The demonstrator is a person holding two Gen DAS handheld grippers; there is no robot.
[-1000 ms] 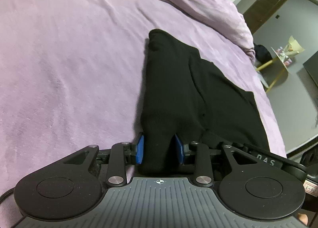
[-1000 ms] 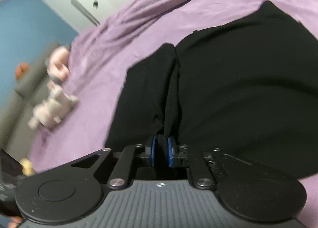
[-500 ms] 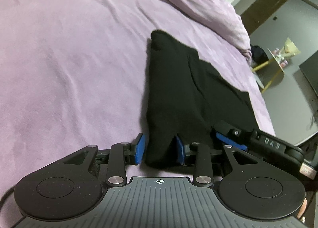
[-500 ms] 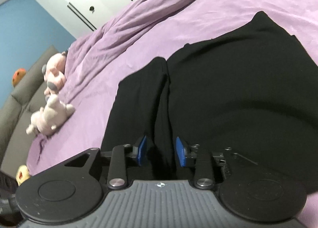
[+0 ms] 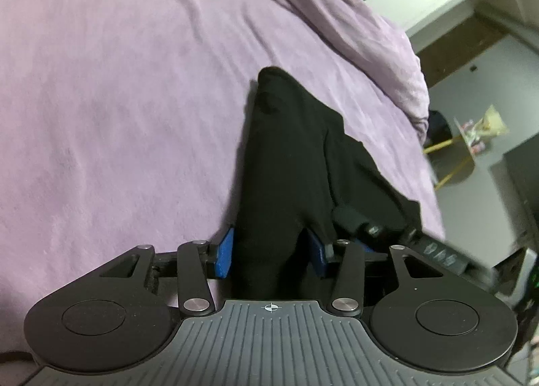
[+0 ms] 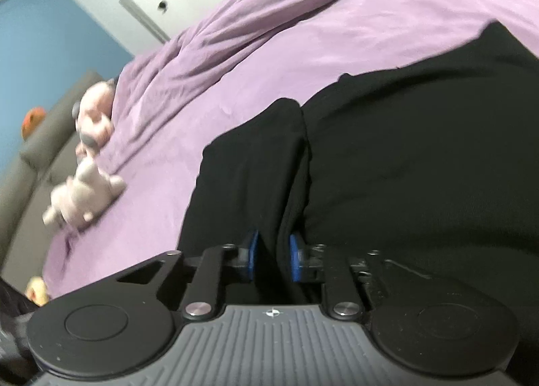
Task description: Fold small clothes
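- Lying on the purple bed cover (image 5: 118, 99), the black garment (image 5: 286, 163) is stretching away from the left claw (image 5: 271, 253) toward the rumpled purple duvet (image 5: 353, 29) at the far side.
- The left claw is opening: its blue pads (image 5: 224, 253) are standing apart, and a thick fold of the black garment is sitting between them. The left pad is showing a narrow gap to the cloth, so the fold seems to be lying loose there and not pressed.
- In the left wrist view, the right claw (image 5: 357, 222) is showing at the right edge of the garment, blurred, with its black body reaching in from the lower right.
- In the right wrist view, the right claw (image 6: 273, 259) is closing, and a narrow fold of the black garment (image 6: 421, 157) is running between its blue pads (image 6: 294, 259). Both pads are appearing to touch the cloth, so it is pinching the fold.
- From this side the garment is looking like two parts: a narrower strip on the left and a wide flat part on the right, with a dark crease between them that is leading down into the claw.
- A pale pink soft toy (image 6: 84, 194) is lying on the bed cover (image 6: 337, 39) to the left, well apart from the garment, and a second pinkish toy (image 6: 96, 120) is sitting behind it.
- No container is showing in either view; the garment is resting directly on the bed.
- Beyond the bed, a small yellow-legged stand (image 5: 451, 157) is standing on the floor at the right.
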